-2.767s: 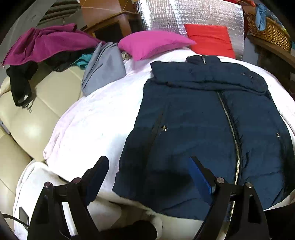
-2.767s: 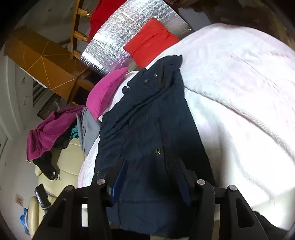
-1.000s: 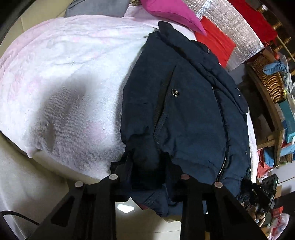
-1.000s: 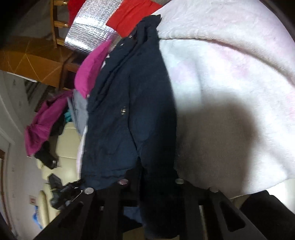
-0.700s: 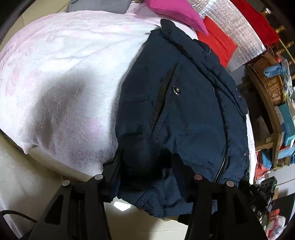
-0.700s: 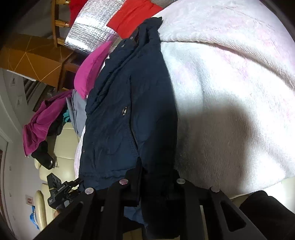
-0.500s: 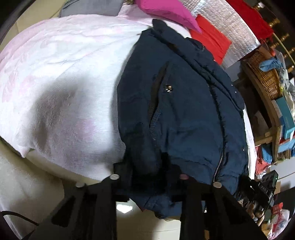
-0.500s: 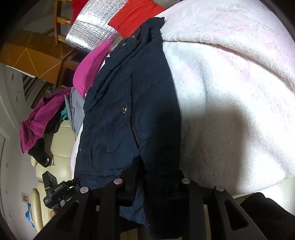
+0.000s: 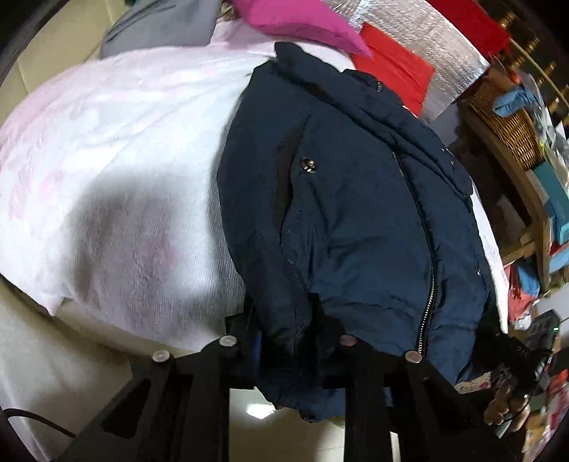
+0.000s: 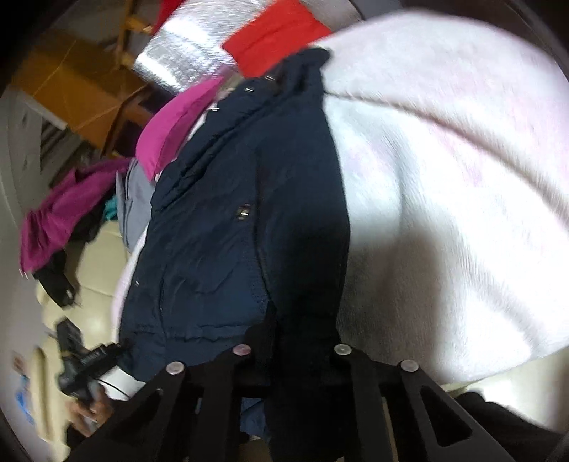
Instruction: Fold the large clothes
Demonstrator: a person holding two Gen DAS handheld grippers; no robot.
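Pinching the hem of the navy jacket, the left gripper has a thick fold of cloth bunched between its jaws, which are closing on it. The right gripper is clamped tight on the opposite bottom corner of the same jacket, dark fabric filling the gap between its jaws.

In the left wrist view the jacket runs from the tongs toward one o'clock, front up, zipper closed, collar farthest away; it lies on a pale pink blanket that spreads toward nine and ten o'clock. Past the collar at twelve o'clock sits a magenta pillow, with a red cushion just beside it at one o'clock. A wicker basket stands at two o'clock.
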